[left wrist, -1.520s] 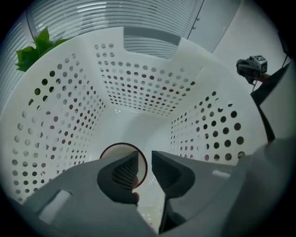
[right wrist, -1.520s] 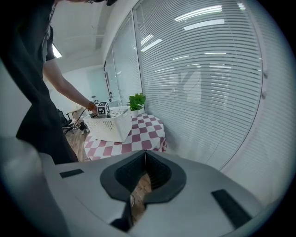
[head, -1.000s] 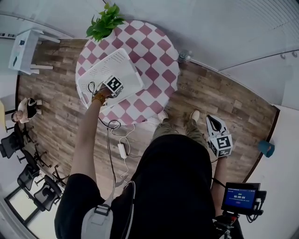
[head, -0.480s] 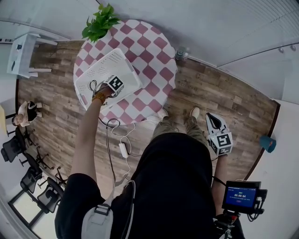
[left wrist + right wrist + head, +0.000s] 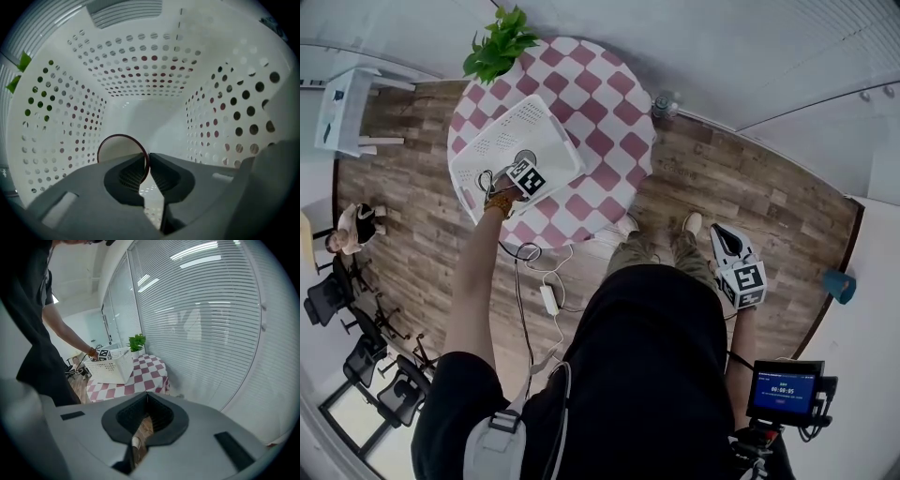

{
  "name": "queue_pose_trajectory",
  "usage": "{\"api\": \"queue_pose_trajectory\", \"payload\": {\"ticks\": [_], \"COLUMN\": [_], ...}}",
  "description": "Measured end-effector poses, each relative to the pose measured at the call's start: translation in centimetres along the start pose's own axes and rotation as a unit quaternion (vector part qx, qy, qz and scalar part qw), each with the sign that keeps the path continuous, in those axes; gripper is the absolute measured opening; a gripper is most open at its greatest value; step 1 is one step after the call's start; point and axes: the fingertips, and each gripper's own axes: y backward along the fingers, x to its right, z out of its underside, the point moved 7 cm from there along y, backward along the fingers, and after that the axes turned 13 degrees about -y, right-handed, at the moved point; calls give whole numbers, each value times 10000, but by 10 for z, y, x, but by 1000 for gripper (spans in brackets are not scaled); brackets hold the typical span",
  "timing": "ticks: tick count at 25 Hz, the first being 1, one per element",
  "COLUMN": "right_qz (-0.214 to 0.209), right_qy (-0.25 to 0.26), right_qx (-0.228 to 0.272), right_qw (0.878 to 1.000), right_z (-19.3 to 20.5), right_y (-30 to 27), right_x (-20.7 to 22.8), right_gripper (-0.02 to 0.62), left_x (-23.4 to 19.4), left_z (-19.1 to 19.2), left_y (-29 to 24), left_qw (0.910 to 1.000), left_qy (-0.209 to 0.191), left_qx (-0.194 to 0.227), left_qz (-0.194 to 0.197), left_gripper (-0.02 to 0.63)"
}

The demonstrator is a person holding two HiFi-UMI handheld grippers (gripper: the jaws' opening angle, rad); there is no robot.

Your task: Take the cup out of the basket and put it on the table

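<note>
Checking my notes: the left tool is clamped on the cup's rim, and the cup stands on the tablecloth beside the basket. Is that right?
Not quite. The left tool is clamped on the rim of the cup, but the cup is inside the basket, not beside it. The left gripper view shows the basket's perforated walls all round the cup.

Left tool [image 5: 149, 159] reaches forward, jaws seemingly pinching cup [image 5: 119, 149] rim; right tool [image 5: 146, 397] hangs closed.

This looks like an office lounge or meeting corner. It has a wood-plank floor [image 5: 750, 202], slatted window blinds [image 5: 206, 310], glass partition walls [image 5: 117, 315] and black swivel chairs [image 5: 367, 349] grouped at one side. A round surface [image 5: 614, 122] carries a red-and-white checked cloth and a potted plant [image 5: 495, 47].
</note>
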Motion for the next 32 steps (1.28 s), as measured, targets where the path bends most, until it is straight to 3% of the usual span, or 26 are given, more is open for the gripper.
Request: {"api": "queue_pose_trajectory", "payload": {"ticks": [9,19,32], "right_qz": [-112,-82,-217], "right_qy": [-13,17,120], "right_qx": [-19,5,34], "right_qw": [9999,10000,9997], "right_z": [0,2,-4], "right_y": [-2,-1,-6], "right_x": [-4,-2,0], "right_gripper": [9,11,11], "left_x": [-1,0,-8], "left_z": [7,5,7], "left_y": [3,1,28], "left_qw": [9976,9987,9967], "left_qy": [-76,-66,130], "left_qx": [452,369,539], "left_qz": [-510,-340,-588], "left_gripper": [35,35,35]}}
